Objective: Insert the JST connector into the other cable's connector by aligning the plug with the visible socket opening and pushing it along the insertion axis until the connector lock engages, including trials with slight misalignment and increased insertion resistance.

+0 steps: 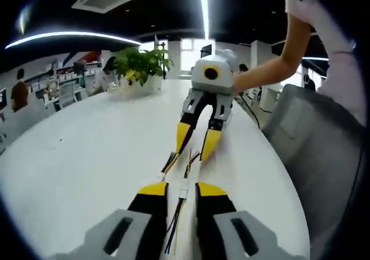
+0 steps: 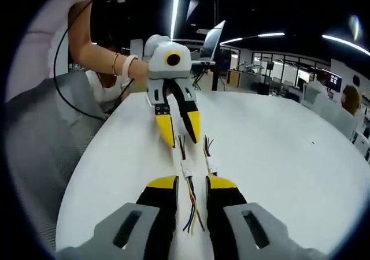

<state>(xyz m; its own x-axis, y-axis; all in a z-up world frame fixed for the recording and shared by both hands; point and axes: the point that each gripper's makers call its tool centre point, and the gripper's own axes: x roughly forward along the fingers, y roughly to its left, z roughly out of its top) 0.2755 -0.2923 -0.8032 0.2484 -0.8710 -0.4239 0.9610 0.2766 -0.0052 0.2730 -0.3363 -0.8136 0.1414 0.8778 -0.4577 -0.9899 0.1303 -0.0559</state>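
An open-plan office with ceiling light strips surrounds a large white table (image 1: 87, 150). A potted plant (image 1: 139, 66) stands at the table's far edge in the left gripper view.

The left gripper (image 1: 182, 190) and the right gripper (image 2: 191, 185) face each other, each with jaws spread apart and grasping nothing.

Two JST cables lie side by side on the table between the grippers, near the edge next to a grey chair (image 2: 40, 133). The first cable (image 2: 188, 170) and the second cable (image 2: 211, 166) each carry a white connector and remain unmated, just apart.
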